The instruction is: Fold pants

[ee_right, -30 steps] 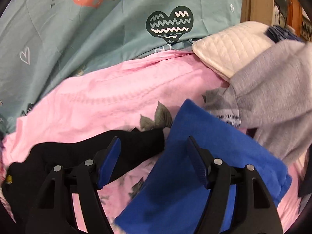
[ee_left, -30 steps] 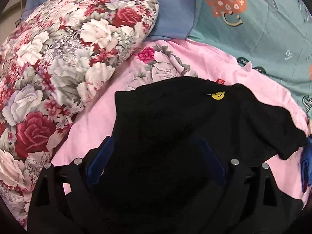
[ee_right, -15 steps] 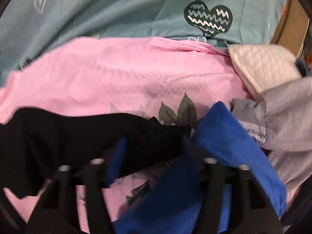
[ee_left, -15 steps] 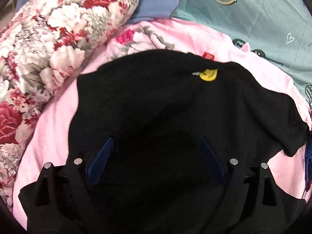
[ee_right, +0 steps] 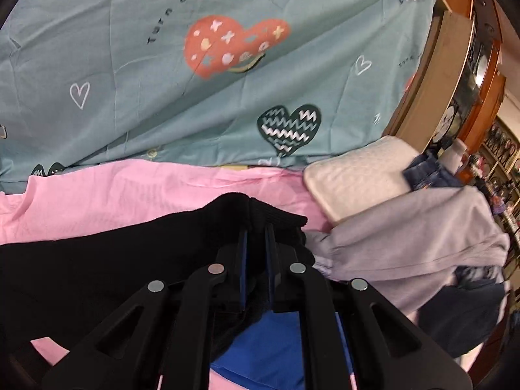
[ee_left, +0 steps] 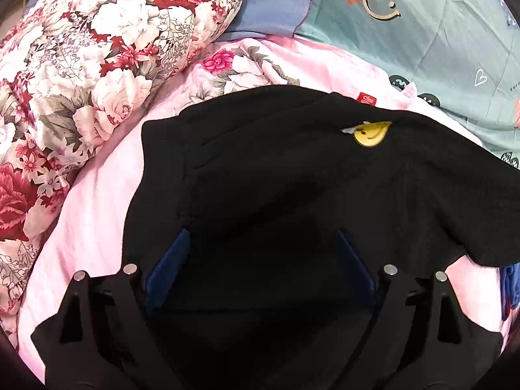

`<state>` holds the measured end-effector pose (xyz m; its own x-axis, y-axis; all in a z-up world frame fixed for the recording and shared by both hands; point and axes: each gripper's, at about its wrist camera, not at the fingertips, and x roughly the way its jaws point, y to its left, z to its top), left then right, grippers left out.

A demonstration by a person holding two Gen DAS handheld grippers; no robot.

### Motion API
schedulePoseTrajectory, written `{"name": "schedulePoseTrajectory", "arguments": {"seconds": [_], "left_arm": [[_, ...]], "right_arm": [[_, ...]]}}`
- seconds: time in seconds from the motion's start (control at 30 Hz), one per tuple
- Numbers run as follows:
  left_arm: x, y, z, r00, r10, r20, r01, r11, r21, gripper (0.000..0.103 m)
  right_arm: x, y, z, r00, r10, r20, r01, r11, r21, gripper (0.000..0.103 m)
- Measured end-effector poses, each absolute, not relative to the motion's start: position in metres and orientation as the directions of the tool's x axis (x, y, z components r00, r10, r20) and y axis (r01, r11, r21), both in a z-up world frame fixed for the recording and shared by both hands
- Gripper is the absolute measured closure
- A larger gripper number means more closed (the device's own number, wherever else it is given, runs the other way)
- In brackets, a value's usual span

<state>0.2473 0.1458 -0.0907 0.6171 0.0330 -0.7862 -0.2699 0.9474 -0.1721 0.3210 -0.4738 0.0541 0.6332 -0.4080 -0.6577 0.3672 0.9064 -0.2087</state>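
Covering most of the bed is a teal sheet [ee_right: 162, 97] printed with hearts and smiling faces, and over its near part lies a pink floral cover [ee_left: 97, 201]. At the left of the left wrist view a big pillow [ee_left: 97, 65] with red and white roses leans on that pink cover, with a strip of plain blue cloth [ee_left: 273, 9] behind it. The black pants [ee_left: 276, 178] are spread across the pink cover in front of both cameras; a round yellow smiley patch [ee_left: 370, 135] sits on their upper part, and a small red tag [ee_left: 365, 99] shows on the pink cover just past their far edge.

At the right of the right wrist view a lilac garment [ee_right: 422, 234] is heaped beside a cream quilted pad [ee_right: 354, 178], with a dark blue garment [ee_right: 429, 175] behind them and a wooden frame [ee_right: 448, 74] past the bed. A bright blue cloth [ee_right: 286, 347] lies under the right tongs.

The left tongs [ee_left: 260, 247] hang over the middle of the pants with their blue pads wide apart, and whether the pads touch the cloth I cannot tell against the black. The right tongs [ee_right: 256, 237] are closing, their pads almost together, with the ribbed edge of the pants pinched between them and bunched up above the pink cover.
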Motion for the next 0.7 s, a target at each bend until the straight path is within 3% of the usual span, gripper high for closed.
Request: {"name": "schedulePoseTrajectory", "arguments": {"seconds": [0.13, 0.17, 0.2, 0.27, 0.33, 0.37, 0.43, 0.57, 0.67, 0.7], "left_arm": [[0.247, 0.145, -0.092, 0.616, 0.042, -0.786, -0.274, 0.948, -0.164, 0.013], [0.248, 0.144, -0.093, 0.615, 0.046, -0.787, -0.274, 0.949, -0.159, 0.013], [0.249, 0.144, -0.094, 0.613, 0.050, -0.789, -0.273, 0.950, -0.152, 0.013], [0.249, 0.144, -0.095, 0.613, 0.050, -0.789, -0.270, 0.951, -0.150, 0.013], [0.249, 0.145, -0.093, 0.617, 0.045, -0.786, -0.267, 0.951, -0.155, 0.013], [0.249, 0.146, -0.093, 0.619, 0.043, -0.784, -0.267, 0.951, -0.158, 0.013], [0.249, 0.147, -0.090, 0.622, 0.037, -0.782, -0.269, 0.948, -0.170, 0.013], [0.245, 0.144, -0.080, 0.642, 0.043, -0.766, -0.263, 0.950, -0.168, 0.012], [0.238, 0.153, -0.064, 0.642, 0.193, -0.742, -0.371, 0.925, -0.080, 0.013], [0.235, 0.160, -0.056, 0.634, 0.265, -0.726, -0.420, 0.907, -0.036, 0.013]], "right_arm": [[0.365, -0.480, 0.008, 0.531, -0.470, -0.705, 0.402, 0.872, -0.279, 0.093], [0.377, -0.484, -0.013, 0.488, -0.485, -0.726, 0.411, 0.861, -0.299, 0.089], [0.390, -0.485, -0.044, 0.424, -0.523, -0.740, 0.410, 0.839, -0.358, 0.074], [0.392, -0.482, -0.074, 0.384, -0.584, -0.715, 0.417, 0.801, -0.430, 0.068], [0.375, -0.485, -0.068, 0.478, -0.525, -0.704, 0.466, 0.831, -0.303, 0.068], [0.353, -0.491, -0.057, 0.575, -0.464, -0.674, 0.497, 0.852, -0.162, 0.068], [0.327, -0.498, -0.046, 0.646, -0.393, -0.654, 0.499, 0.866, -0.027, 0.058], [0.312, -0.479, -0.055, 0.635, -0.154, -0.757, 0.280, 0.959, 0.040, 0.058], [0.322, -0.448, -0.083, 0.562, -0.002, -0.827, 0.102, 0.992, 0.067, 0.058], [0.330, -0.440, -0.102, 0.496, -0.036, -0.868, 0.093, 0.996, 0.012, 0.058]]}}
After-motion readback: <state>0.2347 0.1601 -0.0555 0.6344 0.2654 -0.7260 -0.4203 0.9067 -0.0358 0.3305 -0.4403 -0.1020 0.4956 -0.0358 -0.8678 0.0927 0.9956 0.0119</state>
